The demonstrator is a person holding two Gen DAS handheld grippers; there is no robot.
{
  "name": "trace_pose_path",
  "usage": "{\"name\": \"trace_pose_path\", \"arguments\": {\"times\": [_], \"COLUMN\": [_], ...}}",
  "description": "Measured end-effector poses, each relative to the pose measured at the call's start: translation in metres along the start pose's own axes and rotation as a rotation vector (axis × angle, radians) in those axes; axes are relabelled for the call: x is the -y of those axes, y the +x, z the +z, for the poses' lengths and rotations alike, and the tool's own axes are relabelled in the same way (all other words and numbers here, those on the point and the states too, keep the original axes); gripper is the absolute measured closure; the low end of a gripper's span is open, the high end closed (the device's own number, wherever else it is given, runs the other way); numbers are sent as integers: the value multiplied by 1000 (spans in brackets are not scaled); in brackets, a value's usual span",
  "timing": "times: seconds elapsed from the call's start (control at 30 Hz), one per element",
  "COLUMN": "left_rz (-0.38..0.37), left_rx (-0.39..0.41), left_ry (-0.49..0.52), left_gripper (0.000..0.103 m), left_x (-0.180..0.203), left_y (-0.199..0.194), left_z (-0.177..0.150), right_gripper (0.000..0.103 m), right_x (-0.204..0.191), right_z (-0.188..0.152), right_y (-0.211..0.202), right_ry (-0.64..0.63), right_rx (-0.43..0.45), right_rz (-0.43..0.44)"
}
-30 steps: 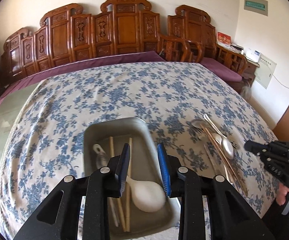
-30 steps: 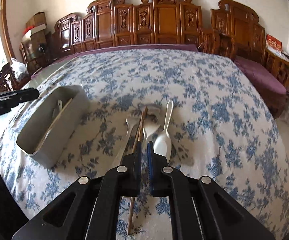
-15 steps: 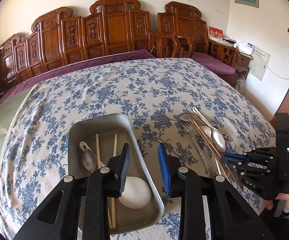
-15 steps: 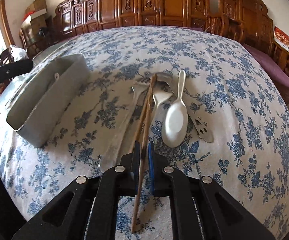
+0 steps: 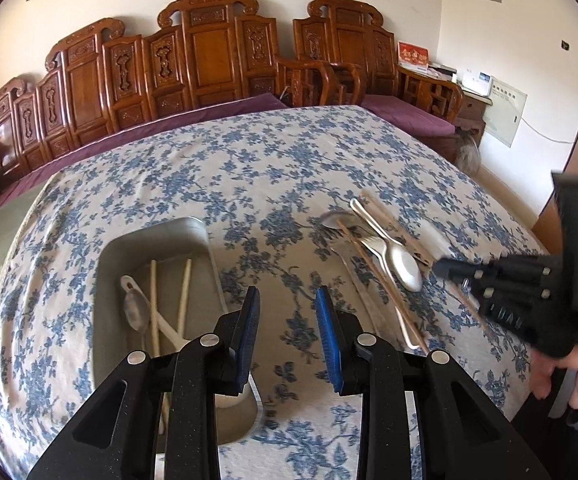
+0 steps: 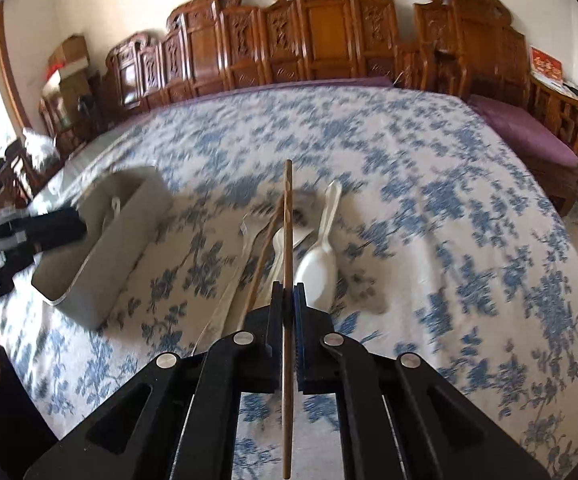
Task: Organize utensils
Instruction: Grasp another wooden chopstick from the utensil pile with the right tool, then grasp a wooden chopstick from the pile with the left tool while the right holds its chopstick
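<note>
Right wrist view: my right gripper [image 6: 288,294] clamped on one brown wooden chopstick [image 6: 287,216], thin straight stick running between pads toward 12 o'clock, tip lifted above pile. Second brown chopstick [image 6: 263,252] lies slanted just left of it on floral tablecloth [image 6: 449,240]. White spoon [image 6: 319,264] at 1 o'clock from pads, bowl toward me. Grey bin [image 6: 105,248] at 10 o'clock. My left gripper [image 5: 287,322] parted, nothing between pads, hanging just right of bin.
</note>
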State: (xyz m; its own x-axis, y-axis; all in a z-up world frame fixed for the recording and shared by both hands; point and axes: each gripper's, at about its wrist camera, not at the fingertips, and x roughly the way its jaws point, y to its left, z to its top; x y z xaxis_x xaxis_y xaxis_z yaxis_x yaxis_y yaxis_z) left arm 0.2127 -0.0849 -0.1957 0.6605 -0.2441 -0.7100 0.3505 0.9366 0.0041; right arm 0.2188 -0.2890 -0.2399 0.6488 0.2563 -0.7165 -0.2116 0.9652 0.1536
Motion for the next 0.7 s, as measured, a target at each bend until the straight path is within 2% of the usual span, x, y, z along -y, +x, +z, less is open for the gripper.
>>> {"name": "trace_pose_path", "arguments": {"times": [0.3, 0.43, 0.7], "left_rz": [-10, -45, -93], "left_rx": [-66, -97, -156], "left_ry": [-9, -50, -48], "left_gripper": [76, 76, 76], "left_x": [27, 42, 78], "left_y": [26, 41, 65], "left_z": [-5, -5, -3], "right_gripper": [97, 97, 97], "right_x": [31, 37, 46], "right_z": [6, 7, 10], "right_y": [-2, -3, -10], "right_ry": [9, 16, 62], "right_rx": [24, 31, 57], "right_rz": [-80, -81, -64]}}
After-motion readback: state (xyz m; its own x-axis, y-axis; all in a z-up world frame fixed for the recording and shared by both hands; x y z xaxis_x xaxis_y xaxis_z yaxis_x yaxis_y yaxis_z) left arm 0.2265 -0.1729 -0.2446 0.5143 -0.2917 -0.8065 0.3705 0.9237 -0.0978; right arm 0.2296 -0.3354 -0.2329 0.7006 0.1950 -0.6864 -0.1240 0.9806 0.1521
